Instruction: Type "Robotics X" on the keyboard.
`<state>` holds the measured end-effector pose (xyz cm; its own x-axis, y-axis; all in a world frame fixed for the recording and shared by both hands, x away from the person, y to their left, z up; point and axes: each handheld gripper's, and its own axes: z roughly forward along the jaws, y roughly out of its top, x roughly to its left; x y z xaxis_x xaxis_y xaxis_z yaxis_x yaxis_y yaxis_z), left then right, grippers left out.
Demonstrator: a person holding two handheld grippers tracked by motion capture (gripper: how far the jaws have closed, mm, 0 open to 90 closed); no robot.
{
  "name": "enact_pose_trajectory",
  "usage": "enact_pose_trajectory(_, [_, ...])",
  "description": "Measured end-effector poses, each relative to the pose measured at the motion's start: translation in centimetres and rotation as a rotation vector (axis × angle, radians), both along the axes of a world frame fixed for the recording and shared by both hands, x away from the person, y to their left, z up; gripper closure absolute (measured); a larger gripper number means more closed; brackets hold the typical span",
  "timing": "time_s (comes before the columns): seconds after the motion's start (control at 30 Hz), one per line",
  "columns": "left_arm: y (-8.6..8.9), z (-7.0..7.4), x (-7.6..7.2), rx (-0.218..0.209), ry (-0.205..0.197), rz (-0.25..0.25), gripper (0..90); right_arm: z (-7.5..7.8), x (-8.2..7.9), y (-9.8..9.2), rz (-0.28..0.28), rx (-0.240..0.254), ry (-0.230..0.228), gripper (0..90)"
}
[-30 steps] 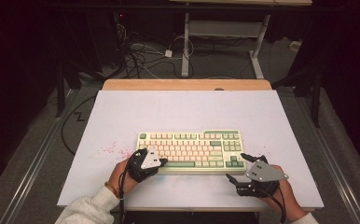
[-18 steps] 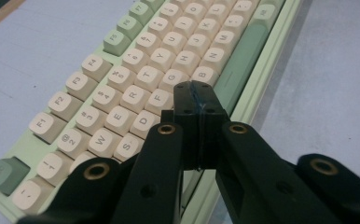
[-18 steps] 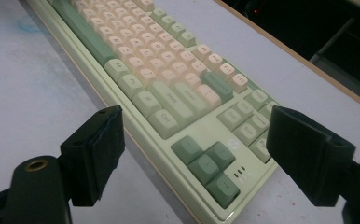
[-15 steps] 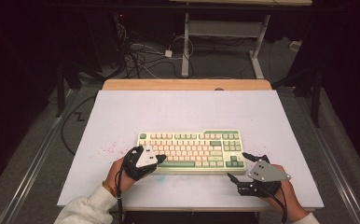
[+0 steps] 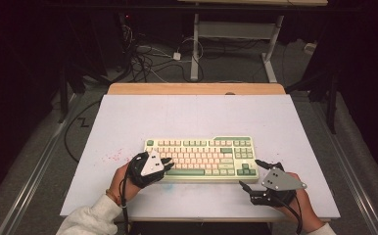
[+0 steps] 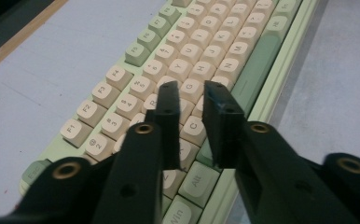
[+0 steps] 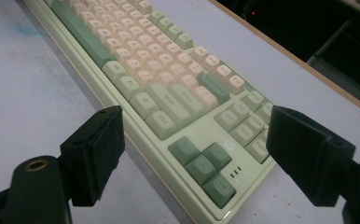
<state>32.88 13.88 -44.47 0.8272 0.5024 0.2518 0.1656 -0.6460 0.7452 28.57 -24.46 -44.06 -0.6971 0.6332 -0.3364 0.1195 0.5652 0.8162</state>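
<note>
1. The keyboard (image 5: 200, 158) lies in the lower middle of the high view, on the white table (image 5: 197, 112), its long side running left to right across the frame.
2. The left gripper (image 5: 166, 163) hangs over the keyboard's left end. In the left gripper view its jaws have just been opening and now stand a narrow gap apart above the letter keys (image 6: 194, 70), with nothing clamped between them.
3. The right gripper (image 5: 251, 174) sits at the lower right of the high view, just off the keyboard's right corner. Its jaws are spread wide and empty, with the arrow keys (image 7: 206, 165) in front of them in the right gripper view.
4. The step in hand looks like key pressing with the left gripper, between one press and the next.
5. The next move probably calls for lining one jaw tip over a single key and lowering it straight, so neighbouring keys stay untouched.
</note>
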Motion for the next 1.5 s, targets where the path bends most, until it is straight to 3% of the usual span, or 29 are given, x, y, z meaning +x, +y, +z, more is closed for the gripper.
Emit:
enact_pose_trajectory(0.23, [0.0,0.1,0.1,0.002,-0.016,0.029,41.1,0.0,0.0,0.0,-0.001,0.002,-0.001,20.1])
enact_pose_trajectory(0.4, [0.0,0.1,-0.1,-0.01,-0.048,0.057,24.9,0.1,0.0,-0.1,-0.001,0.004,-0.002,20.1])
enact_pose_trajectory(0.5, [0.0,0.1,-0.1,-0.015,-0.051,0.059,20.5,0.1,0.0,-0.1,-0.003,0.003,-0.002,20.1])
enact_pose_trajectory(1.2, [0.6,0.2,-0.3,-0.008,-0.065,0.058,17.9,0.3,0.1,-0.2,-0.008,0.006,-0.007,20.5])
enact_pose_trajectory(1.5, [1.9,0.0,-0.5,0.0,-0.065,0.085,18.0,0.7,0.7,-0.3,-0.011,0.02,-0.002,28.5])
